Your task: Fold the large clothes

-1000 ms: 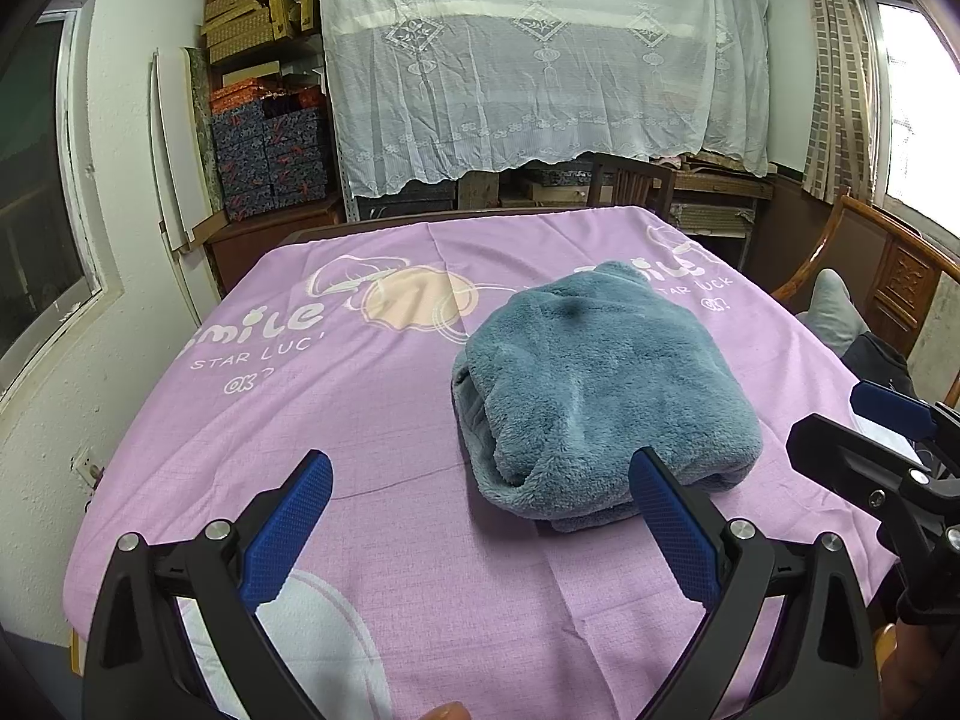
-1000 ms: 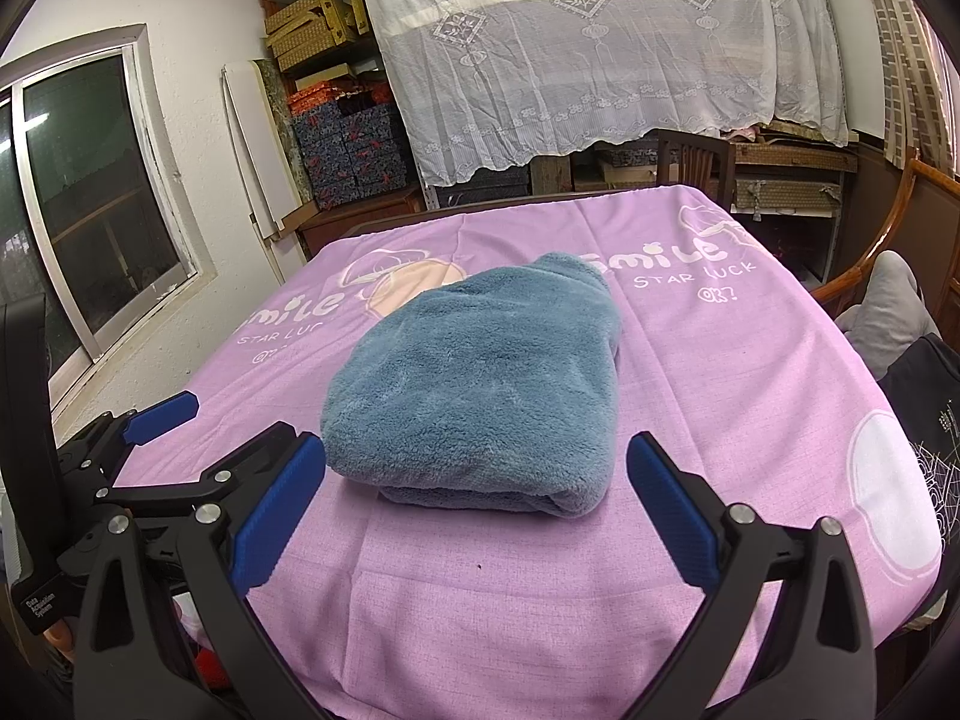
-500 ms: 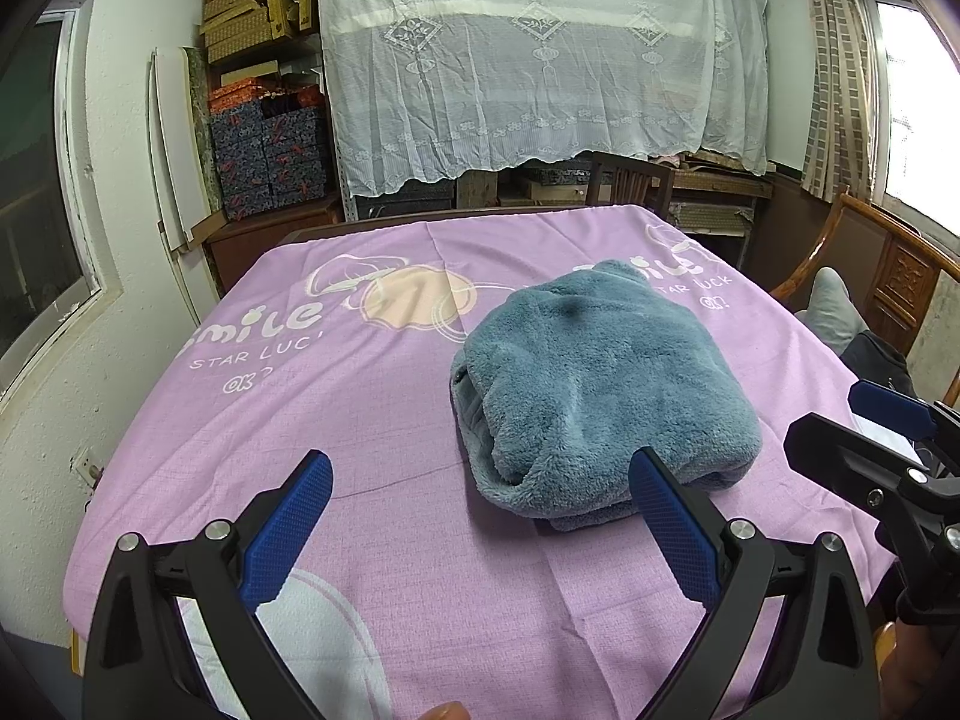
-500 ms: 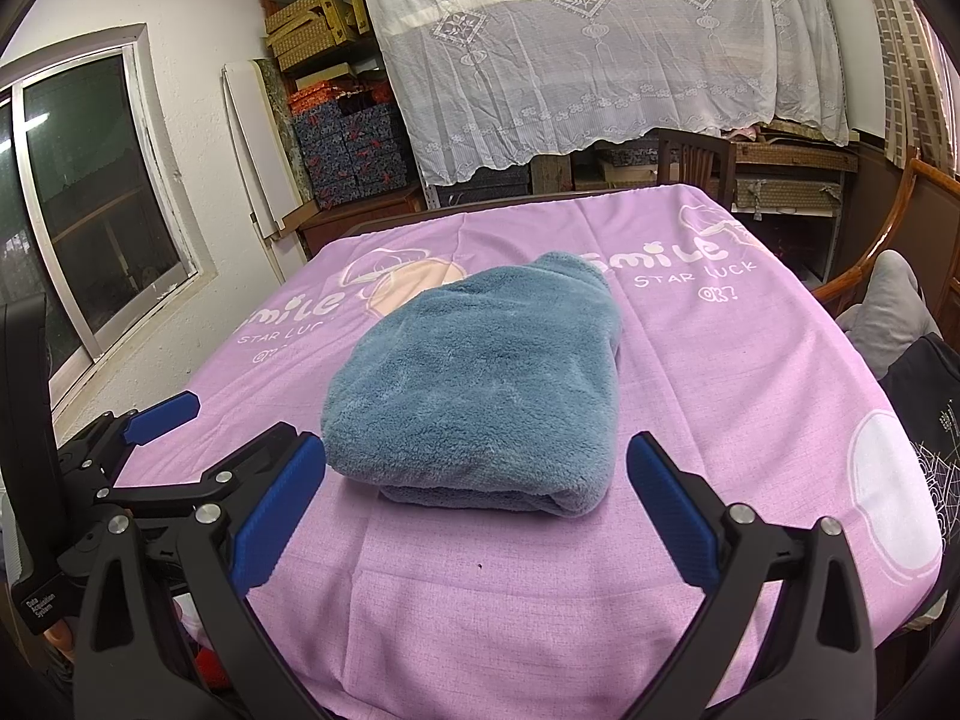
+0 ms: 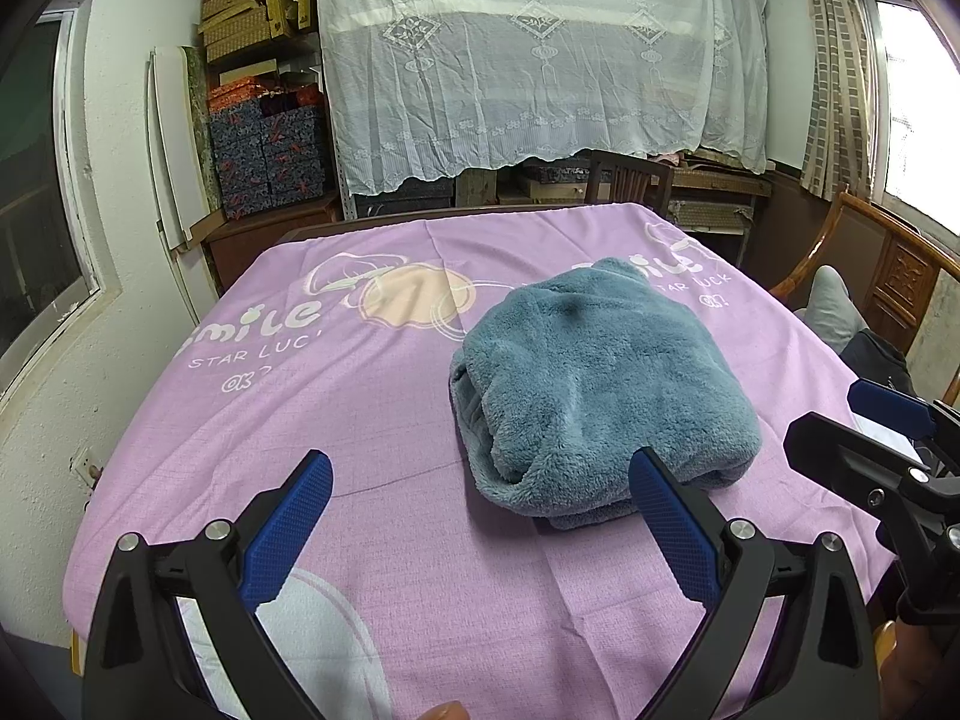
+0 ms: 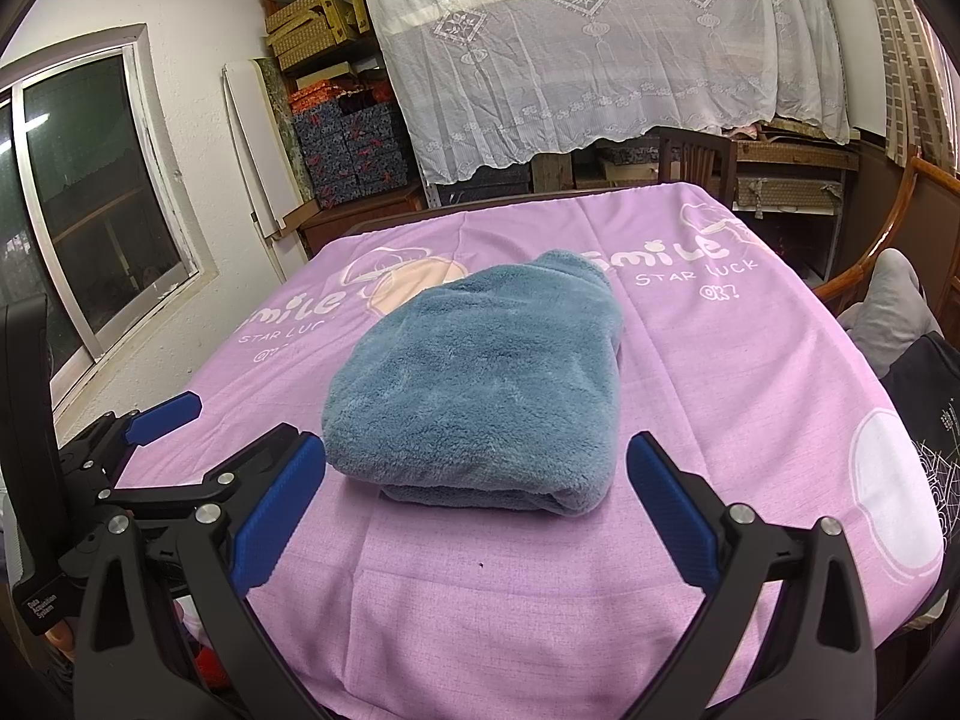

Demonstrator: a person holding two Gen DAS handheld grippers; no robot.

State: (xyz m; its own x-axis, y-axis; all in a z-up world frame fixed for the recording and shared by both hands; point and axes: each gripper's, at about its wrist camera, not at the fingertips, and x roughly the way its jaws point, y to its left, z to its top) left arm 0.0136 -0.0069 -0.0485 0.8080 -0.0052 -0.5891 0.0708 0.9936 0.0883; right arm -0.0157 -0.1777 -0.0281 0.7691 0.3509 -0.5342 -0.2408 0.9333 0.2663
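Left wrist view: left claw (image 5: 480, 486) spread wide, empty, held above the near edge of the surface (image 5: 360, 420) under its lilac printed cloth. Folded blue fleece garment (image 5: 600, 384) lay in a compact bundle mid-surface, right of centre, touching neither claw. Right claw (image 6: 477, 480) likewise spread wide and empty, just short of the bundle's near fold.

A purple sheet (image 5: 372, 420) printed with "smile STAR LUCK" and a cartoon mushroom covers the worktop. Behind it a white lace curtain (image 5: 540, 60) hangs over shelving, with patterned boxes (image 5: 267, 150) and woven cases (image 5: 240, 24) stacked to its left. A wooden chair (image 5: 630, 183) stands at the far edge, and a sliding window (image 6: 90, 210) fills the left wall.
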